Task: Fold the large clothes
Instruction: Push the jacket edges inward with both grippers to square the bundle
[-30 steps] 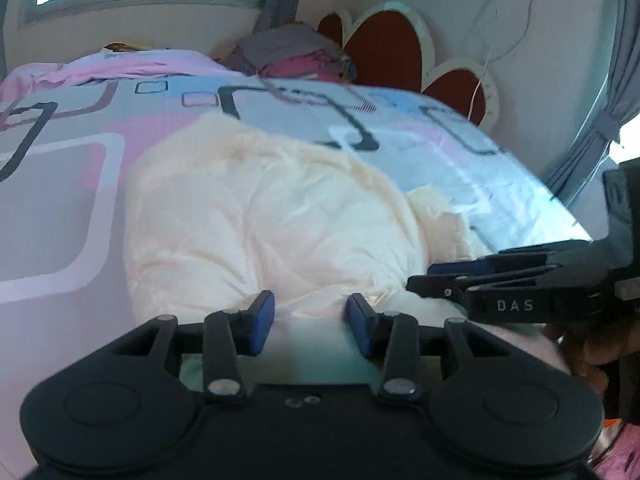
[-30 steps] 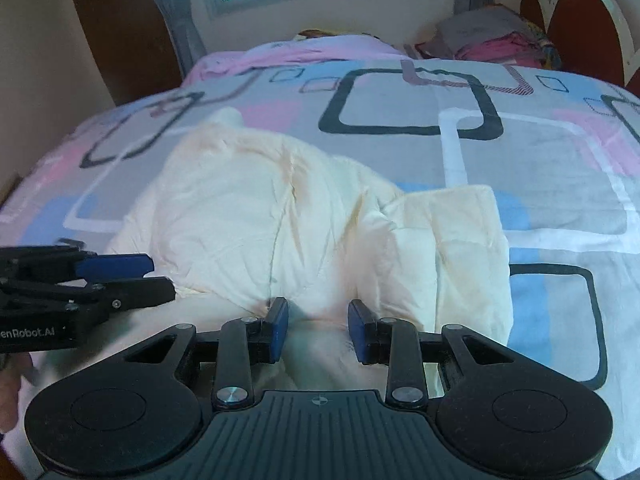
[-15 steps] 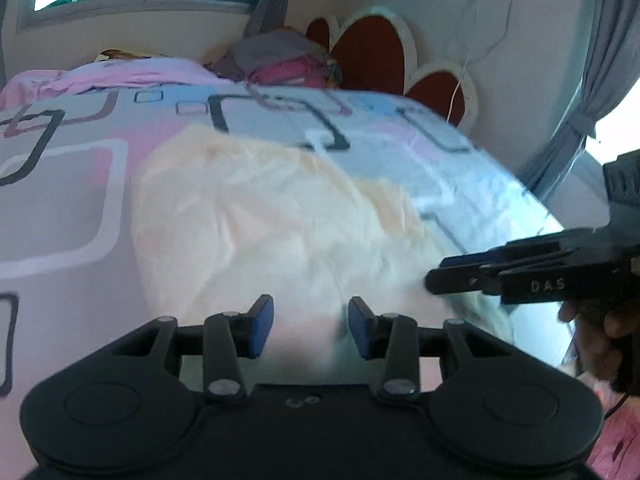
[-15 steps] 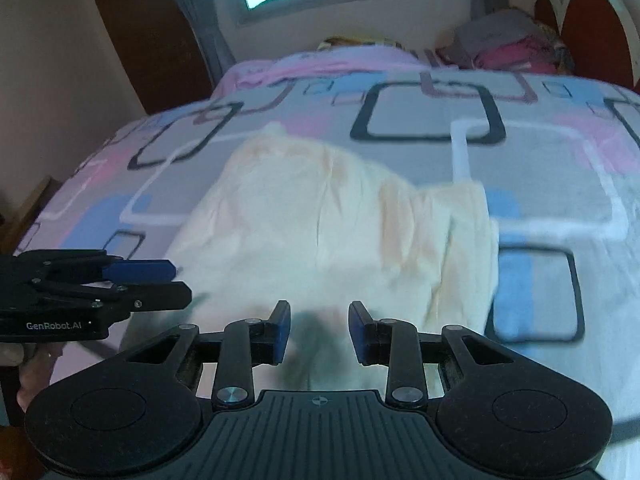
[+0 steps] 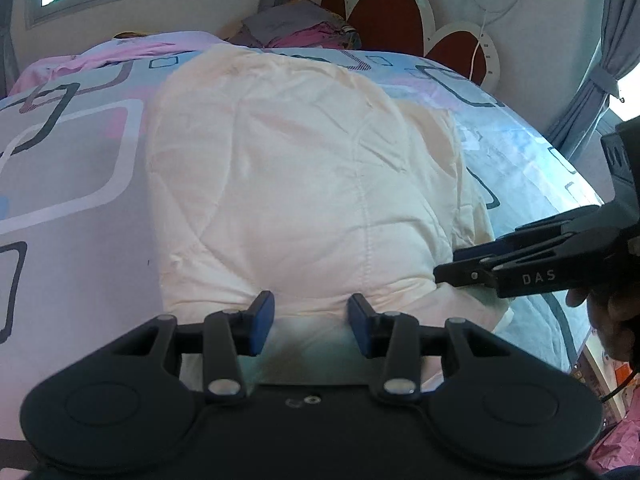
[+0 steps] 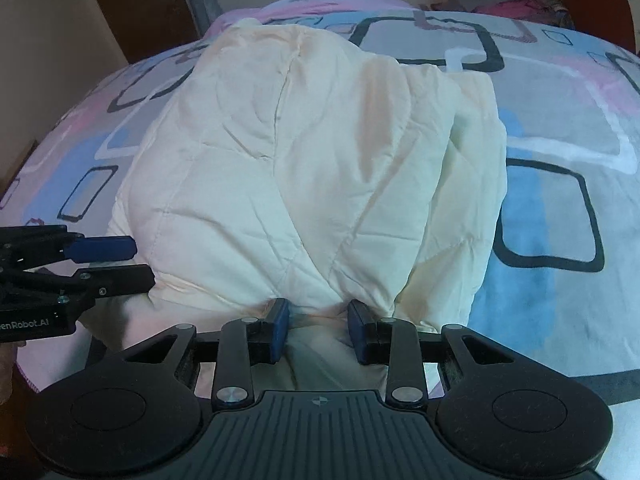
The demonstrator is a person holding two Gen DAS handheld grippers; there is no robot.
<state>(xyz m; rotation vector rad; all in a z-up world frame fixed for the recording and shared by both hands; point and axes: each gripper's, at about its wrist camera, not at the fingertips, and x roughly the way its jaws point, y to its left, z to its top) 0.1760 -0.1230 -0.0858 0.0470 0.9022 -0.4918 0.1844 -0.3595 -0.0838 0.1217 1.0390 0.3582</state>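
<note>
We've got both grippers, left (image 5: 308, 322) & right (image 6: 318, 326), clamped on quilt (image 5: 304, 184) near edge at 6 o'clock; fold approx half done, more folds left.

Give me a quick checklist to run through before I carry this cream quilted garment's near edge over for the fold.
1. Left gripper grips the cream quilted garment's near edge: ok, fabric is bunched between its pads.
2. Right gripper grips the same edge: ok.
3. Both grips level with each other: cannot tell.
4. Layers lined up: not ok, a loose flap sticks out on the right side.
5. Landing space on the square-patterned bedsheet beyond: ok; the pink and grey clothes pile lies far off.
</note>
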